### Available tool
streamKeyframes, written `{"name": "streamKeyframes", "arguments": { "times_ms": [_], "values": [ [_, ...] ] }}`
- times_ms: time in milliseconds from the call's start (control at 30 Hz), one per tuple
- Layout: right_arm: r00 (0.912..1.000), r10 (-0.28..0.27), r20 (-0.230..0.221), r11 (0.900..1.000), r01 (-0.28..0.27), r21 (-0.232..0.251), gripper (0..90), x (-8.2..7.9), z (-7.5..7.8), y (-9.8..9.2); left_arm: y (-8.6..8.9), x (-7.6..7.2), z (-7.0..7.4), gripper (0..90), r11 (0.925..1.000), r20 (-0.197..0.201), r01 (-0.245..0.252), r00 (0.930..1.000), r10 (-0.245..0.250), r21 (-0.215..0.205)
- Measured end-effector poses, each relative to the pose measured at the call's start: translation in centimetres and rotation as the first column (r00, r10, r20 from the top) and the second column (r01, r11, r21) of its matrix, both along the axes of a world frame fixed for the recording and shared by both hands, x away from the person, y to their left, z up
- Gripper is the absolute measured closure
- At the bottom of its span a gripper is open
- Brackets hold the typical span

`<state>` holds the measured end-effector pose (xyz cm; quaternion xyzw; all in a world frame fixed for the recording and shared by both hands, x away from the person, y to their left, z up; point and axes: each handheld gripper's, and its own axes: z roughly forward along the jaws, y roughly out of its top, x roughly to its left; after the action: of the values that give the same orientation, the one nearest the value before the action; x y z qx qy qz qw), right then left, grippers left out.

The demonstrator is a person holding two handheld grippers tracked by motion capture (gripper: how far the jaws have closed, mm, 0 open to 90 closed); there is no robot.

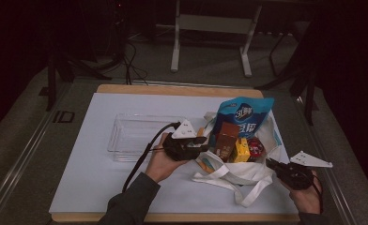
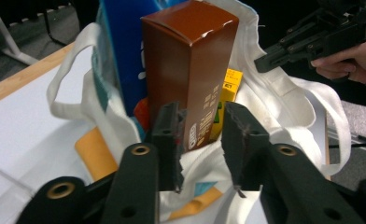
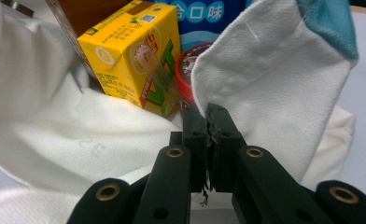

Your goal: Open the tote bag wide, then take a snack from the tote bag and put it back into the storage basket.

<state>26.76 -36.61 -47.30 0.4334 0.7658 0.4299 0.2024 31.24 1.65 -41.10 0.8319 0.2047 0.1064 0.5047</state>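
A: High view: white tote bag (image 1: 248, 171) at right of worktop (image 1: 102, 187), stuffed with snacks; clear tray (image 1: 126, 138) waiting just left of it.

B: Right tongs (image 3: 208, 119) pinched shut on bag's edge, as seen in right gripper view. Good. Keep mouth pulled wide.

A: Left tongs (image 2: 200, 126) parted, brown carton (image 2: 190, 70) standing upright just beyond pads (image 2: 169, 128), not yet gripped.

B: Push further in, close squarely on carton's flat sides, low enough to avoid tipping. Lift straight up, clear of yellow drink box (image 3: 134, 60), then across to tray.
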Motion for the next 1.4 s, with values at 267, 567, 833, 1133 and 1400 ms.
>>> {"name": "streamKeyframes", "arguments": {
  "times_ms": [267, 567, 833, 1133, 1400],
  "values": [
    [0.9999, -0.002, 0.012, 1.000, 0.002, 0.007, 87.2, -0.2, -0.4, -0.3, -1.2, 0.5, 0.3, 69.2, 0.9998, 0.008, 0.022, 0.9997, -0.022, 0.001],
    [0.9998, 0.005, 0.020, 1.000, -0.006, 0.013, 86.7, -0.2, -0.6, -0.5, -1.4, 1.5, 0.4, 64.5, 0.9994, 0.002, 0.024, 0.9997, -0.025, 0.025],
    [0.9998, 0.003, 0.022, 1.000, -0.004, 0.022, 86.4, -0.4, -0.7, -0.6, -1.3, 2.7, 0.5, 84.4, 0.9983, 0.009, -0.029, 0.9996, 0.028, 0.051],
    [0.9997, 0.005, 0.023, 1.000, -0.005, 0.021, 86.2, -0.6, -0.8, -0.7, -2.5, 3.5, -0.2, 89.5, 0.9939, -0.003, -0.015, 0.9999, 0.015, 0.110],
    [0.9997, 0.004, 0.022, 1.000, -0.005, 0.022, 85.8, -0.8, -0.9, -0.7, -4.0, 3.5, -0.7, 89.3, 0.9877, -0.007, 0.031, 0.9995, -0.031, 0.153]
  ]
}}
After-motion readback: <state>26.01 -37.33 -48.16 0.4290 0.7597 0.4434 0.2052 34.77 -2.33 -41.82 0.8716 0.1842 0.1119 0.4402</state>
